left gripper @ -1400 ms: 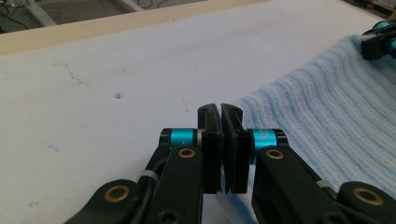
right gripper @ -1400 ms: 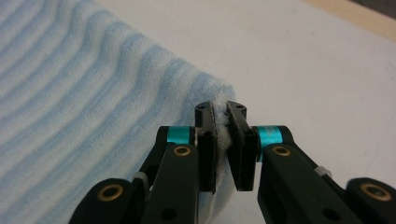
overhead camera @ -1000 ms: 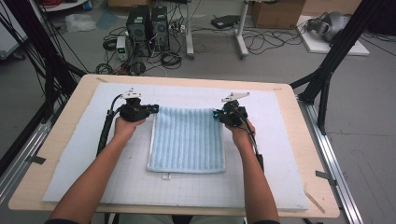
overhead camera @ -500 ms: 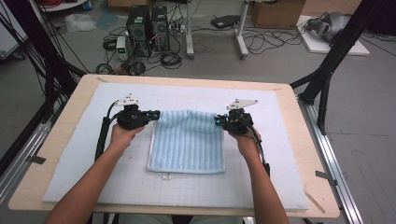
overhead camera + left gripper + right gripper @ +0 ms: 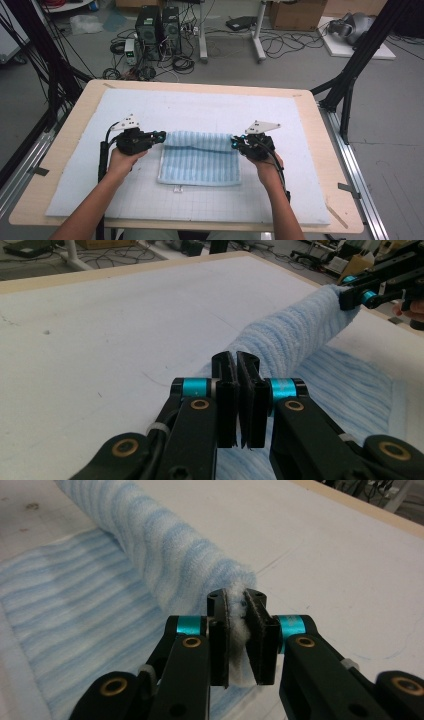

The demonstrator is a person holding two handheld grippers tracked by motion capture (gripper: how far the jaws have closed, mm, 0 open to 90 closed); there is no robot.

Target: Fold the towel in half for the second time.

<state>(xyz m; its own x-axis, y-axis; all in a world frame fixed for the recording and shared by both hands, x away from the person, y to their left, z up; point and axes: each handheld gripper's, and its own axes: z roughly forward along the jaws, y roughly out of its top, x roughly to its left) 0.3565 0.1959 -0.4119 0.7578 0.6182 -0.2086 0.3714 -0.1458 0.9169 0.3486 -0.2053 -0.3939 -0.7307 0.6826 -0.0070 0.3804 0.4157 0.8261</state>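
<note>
1. Both hands have come toward the person since the earlier frames, drawing the towel's far edge back over the part that lies flat, so the cloth now looks shorter from above.
2. Nearest in the high view, two forearms enter from the bottom edge, each hand wrapped round a black gripper body with a grey three-cornered plate on top and a cable trailing off.
3. Left gripper (image 5: 161, 135): its jaws are clamped on the towel's left far corner; in the left gripper view the black pads stand almost together with terry cloth pinched just beyond them.
4. Right gripper (image 5: 234, 143): its jaws pinch the right far corner, and in the right gripper view a tuft of white-blue pile bulges between the pads.
5. Towel (image 5: 200, 162): soft terry, pale blue with fine white stripes, rectangular. Its near part lies flat on the mat, a small white tag at the near hem; its far edge is lifted into a rounded, roll-like fold stretched between the two grippers.
6. Mat (image 5: 200, 105): a white sheet with a faint grid, slightly scuffed, covering most of the bench (image 5: 320, 130), whose pale wooden rim shows all round.
7. Beyond, a grey floor carries tangled cables, a black computer tower (image 5: 154, 22), cardboard boxes and black frame struts.
</note>
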